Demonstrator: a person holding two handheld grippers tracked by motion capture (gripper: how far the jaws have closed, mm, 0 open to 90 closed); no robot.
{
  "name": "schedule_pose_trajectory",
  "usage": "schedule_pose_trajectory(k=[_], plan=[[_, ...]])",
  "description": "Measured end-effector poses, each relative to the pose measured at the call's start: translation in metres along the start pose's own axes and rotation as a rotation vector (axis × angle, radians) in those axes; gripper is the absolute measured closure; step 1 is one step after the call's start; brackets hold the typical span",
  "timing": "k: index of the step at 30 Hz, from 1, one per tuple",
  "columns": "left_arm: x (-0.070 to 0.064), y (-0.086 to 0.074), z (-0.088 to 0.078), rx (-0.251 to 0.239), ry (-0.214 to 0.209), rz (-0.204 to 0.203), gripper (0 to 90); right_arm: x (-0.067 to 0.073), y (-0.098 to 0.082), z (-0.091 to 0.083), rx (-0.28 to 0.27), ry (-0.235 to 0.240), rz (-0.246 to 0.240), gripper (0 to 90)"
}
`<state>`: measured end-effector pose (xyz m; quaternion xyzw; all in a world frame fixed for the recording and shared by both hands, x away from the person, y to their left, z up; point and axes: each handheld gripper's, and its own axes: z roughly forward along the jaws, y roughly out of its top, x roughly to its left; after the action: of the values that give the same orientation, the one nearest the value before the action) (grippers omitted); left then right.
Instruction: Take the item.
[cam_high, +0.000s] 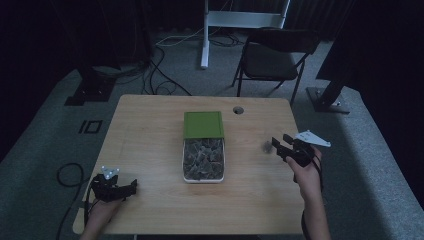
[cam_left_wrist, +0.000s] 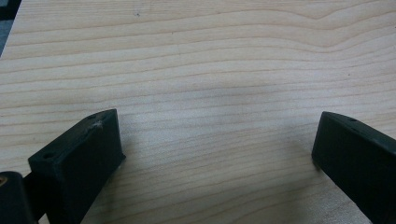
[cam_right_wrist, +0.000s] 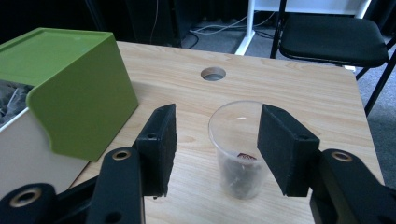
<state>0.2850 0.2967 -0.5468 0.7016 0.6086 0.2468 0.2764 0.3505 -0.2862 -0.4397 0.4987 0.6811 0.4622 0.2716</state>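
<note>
Right gripper view puts the two black fingers (cam_right_wrist: 159, 149) of the right gripper (cam_right_wrist: 215, 147) spread apart, with a small clear plastic cup (cam_right_wrist: 238, 149) standing upright on the pale wooden bench (cam_right_wrist: 299, 93) in the gap beyond them; the pads press on nothing and the cup stands free. A dark clump of something, perhaps a tea bag, lies in the cup's bottom, with a reddish speck on it that I cannot identify. From the high view the cup is a faint smudge just ahead of that gripper, to the right of the long white tray (cam_high: 223, 162) of dark pyramid-shaped sachets with its green lid (cam_high: 203, 124) slid back over the far end.

My worry is the cup: it looks light and thin-walled, so a finger brushing its rim as the hand moves would likely tip it and spill the contents.

Over at the near left corner, the left gripper (cam_left_wrist: 215, 154) hangs over bare wood, fingers wide and empty.
</note>
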Motion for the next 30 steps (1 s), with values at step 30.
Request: schedule_pose_trajectory(k=[30], plan=[[0.000, 0.000, 0.000, 0.000, 0.000, 0.002, 2.2, -0.003, -0.072, -0.016, 0.076, 0.044, 0.016, 35.4]])
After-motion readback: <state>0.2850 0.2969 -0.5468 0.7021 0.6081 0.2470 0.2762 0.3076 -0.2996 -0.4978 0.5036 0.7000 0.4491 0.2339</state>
